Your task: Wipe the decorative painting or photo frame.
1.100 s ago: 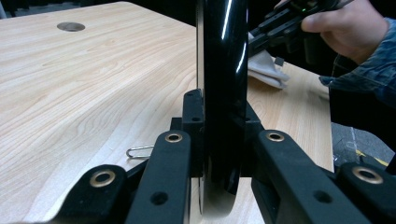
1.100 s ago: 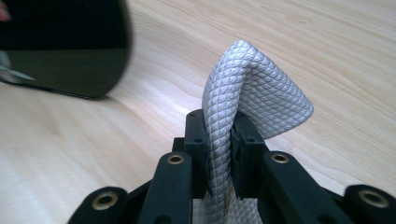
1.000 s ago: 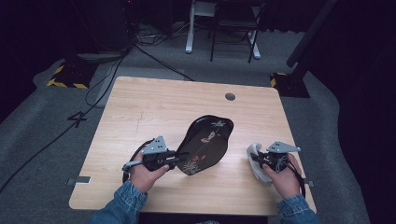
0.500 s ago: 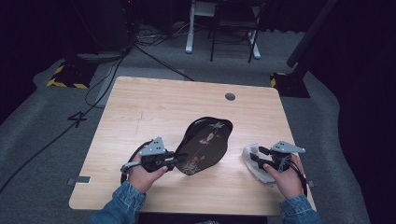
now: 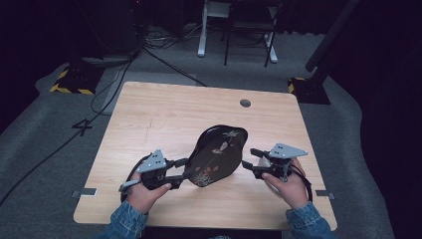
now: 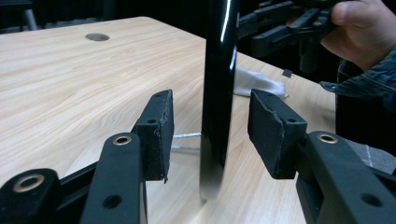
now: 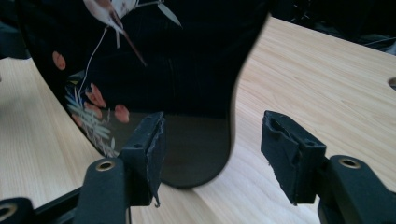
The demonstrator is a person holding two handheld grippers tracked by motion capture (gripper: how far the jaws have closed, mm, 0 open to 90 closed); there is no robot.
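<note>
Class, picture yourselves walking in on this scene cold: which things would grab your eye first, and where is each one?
First comes the glossy black tray painted with flowers, standing on edge near the front of the wooden table. The left gripper has just been opening, and the tray's rim stands between its pads untouched. The right gripper, also just opened, points at the tray's other side, and a white cloth lies behind it.

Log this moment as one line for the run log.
left gripper: jaws just opening, tray edge between, untouched | right gripper: just opened, empty | cloth: on table
</note>
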